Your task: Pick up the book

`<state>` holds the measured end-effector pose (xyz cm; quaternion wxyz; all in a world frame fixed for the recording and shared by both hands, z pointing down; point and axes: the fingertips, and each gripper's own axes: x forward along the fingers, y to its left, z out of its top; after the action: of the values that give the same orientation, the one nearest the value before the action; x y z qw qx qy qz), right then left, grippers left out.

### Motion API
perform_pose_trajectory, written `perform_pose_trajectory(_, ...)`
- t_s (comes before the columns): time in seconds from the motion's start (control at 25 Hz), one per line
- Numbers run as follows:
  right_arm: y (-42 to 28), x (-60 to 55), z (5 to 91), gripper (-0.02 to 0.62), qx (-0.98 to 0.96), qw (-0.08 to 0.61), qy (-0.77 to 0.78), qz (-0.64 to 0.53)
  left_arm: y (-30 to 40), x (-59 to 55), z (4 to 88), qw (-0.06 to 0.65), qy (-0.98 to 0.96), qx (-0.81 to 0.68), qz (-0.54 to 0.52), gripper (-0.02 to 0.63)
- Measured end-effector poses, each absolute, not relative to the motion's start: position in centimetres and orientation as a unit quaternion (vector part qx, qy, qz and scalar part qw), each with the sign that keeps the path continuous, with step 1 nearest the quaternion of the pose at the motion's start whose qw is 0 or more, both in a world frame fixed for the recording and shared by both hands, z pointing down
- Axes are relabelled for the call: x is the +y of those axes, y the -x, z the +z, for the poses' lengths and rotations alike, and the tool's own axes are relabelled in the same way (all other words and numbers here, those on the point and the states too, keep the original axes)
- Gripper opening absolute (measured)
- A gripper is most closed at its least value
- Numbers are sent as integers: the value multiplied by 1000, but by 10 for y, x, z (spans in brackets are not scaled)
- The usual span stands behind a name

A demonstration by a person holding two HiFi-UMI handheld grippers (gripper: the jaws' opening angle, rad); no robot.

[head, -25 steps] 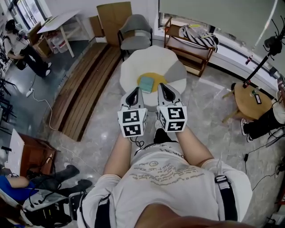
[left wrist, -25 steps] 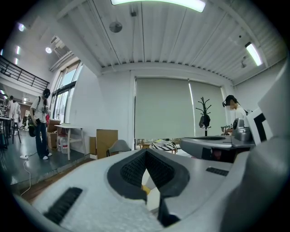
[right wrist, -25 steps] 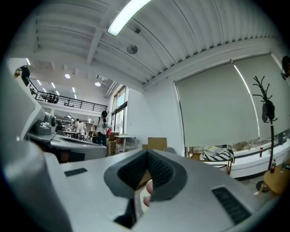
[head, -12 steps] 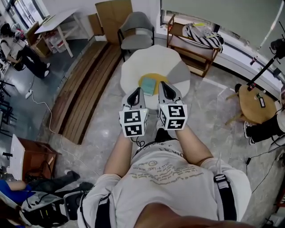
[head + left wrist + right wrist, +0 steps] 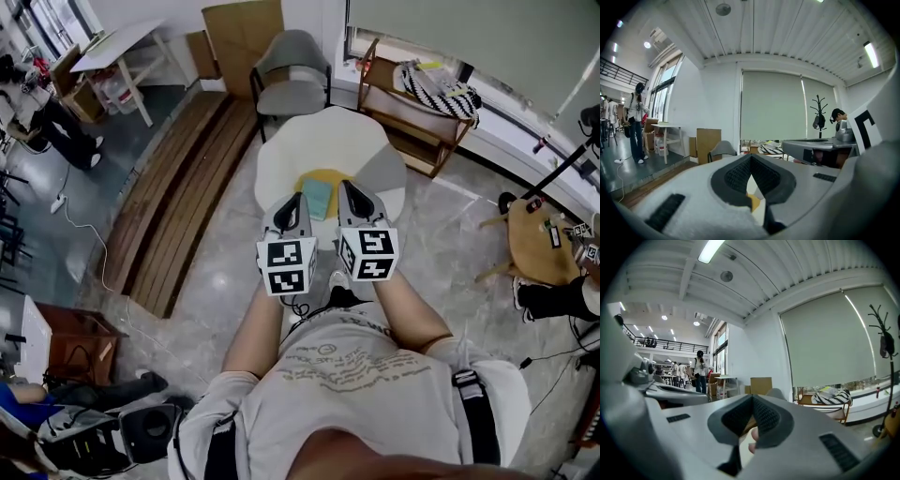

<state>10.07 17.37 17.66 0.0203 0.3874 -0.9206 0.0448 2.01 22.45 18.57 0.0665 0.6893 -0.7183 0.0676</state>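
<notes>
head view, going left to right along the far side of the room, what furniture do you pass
white table → cardboard sheet → grey chair → wooden shelf rack → round wooden side table

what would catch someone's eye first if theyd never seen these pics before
At the centre of the head view, the left gripper and right gripper are held side by side, each with a black-and-white marker cube and its jaws together. Between their tips in that view, a teal book lies on the yellow middle of a white flower-shaped table. A grey chair stands beyond the table.
</notes>
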Motion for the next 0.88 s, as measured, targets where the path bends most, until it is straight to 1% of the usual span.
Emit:
perform_pose_trajectory(0.32,-67,99,172,25,-918,29,-393,45,17,148,188,87,-693,-712,66,14)
perform_pose_trajectory(0.48,-78,58,172,25,-918,31,-393,50,3,112,186,87,-695,-710,74,14)
perform_pose_trajectory(0.88,-80,-18,184,25,-921,31,-383,59,-5,35,202,97,-689,-712,93,15)
